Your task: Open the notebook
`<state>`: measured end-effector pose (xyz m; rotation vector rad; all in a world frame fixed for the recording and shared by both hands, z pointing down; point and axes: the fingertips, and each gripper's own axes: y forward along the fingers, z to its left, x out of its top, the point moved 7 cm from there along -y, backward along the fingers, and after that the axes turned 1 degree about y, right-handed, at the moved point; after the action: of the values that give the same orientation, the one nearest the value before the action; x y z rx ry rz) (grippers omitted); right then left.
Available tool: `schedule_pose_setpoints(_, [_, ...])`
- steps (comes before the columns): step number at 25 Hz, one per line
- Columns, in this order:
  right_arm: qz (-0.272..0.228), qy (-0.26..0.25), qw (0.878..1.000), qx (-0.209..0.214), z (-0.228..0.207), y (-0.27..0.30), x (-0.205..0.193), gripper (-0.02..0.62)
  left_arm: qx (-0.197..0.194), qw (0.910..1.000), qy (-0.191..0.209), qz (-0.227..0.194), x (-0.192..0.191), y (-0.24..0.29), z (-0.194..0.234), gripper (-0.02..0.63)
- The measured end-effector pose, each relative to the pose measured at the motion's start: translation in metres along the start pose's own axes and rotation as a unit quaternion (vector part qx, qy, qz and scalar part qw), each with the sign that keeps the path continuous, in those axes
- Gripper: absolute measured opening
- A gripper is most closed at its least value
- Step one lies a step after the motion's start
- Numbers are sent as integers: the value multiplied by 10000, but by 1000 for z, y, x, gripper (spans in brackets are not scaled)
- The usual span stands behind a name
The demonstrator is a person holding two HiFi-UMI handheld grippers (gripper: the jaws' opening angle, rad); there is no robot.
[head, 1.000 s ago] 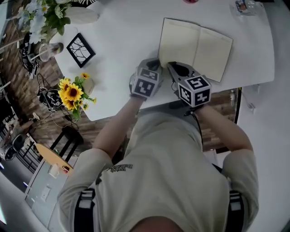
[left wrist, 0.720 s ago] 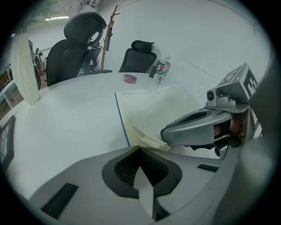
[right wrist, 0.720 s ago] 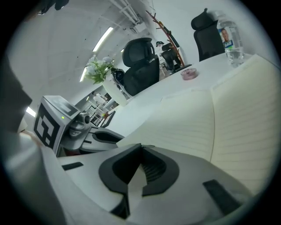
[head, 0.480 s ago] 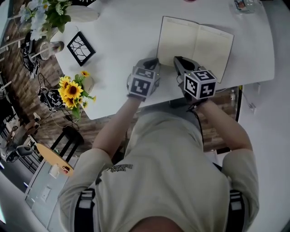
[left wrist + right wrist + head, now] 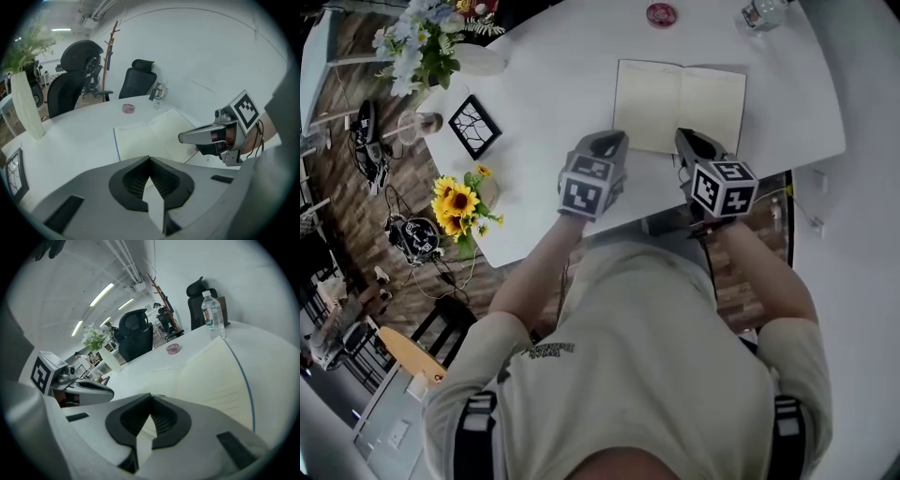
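Note:
The notebook [image 5: 680, 105] lies open and flat on the white table [image 5: 553, 66], cream pages up; it also shows in the left gripper view [image 5: 150, 136] and the right gripper view [image 5: 220, 376]. My left gripper [image 5: 614, 141] hovers just short of its near left corner, jaws shut with nothing in them [image 5: 150, 161]. My right gripper [image 5: 689, 139] hangs over the near edge of the right page, jaws also shut and empty [image 5: 151, 397]. Neither gripper touches the notebook.
A pink round dish [image 5: 661, 14] and a water bottle [image 5: 759, 11] stand beyond the notebook. To the left are a black framed picture [image 5: 475, 125], a white vase with flowers [image 5: 473, 61] and sunflowers [image 5: 459, 202]. Office chairs [image 5: 138, 79] stand behind the table.
Both grippers have lifted and drawn back from the notebook's near edge, and the right one has shifted to the right. The notebook has stayed open and flat.

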<state>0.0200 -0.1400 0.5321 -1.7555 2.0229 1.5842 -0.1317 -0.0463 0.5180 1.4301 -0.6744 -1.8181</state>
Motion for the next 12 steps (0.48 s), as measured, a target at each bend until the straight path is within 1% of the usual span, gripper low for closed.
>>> schedule_pose_setpoints(2, [-134,-45,9999,-65,0,-12,7,3,-30,9992,267,-280,17,-6,-11,12])
schedule_pose_setpoints(4, [-296,-70,9995,-117,1,-24,16,3,-59,9965,638,-541,33,-14,-24,12])
schedule_pose_setpoints(6, [-469,-78,9987,-156,4,-39,24,3,-172,9931,916,-717,45,-23,-41,12])
schedule_pose_setpoints(9, [-748,-147,9969,-195,10,-62,36,3,-331,9881,1156,-962,60,-36,-62,12])
schedule_pose_setpoints(12, [-1082,-326,9933,-239,16,-86,50,3,-436,9824,1283,-1288,76,-49,-76,12])
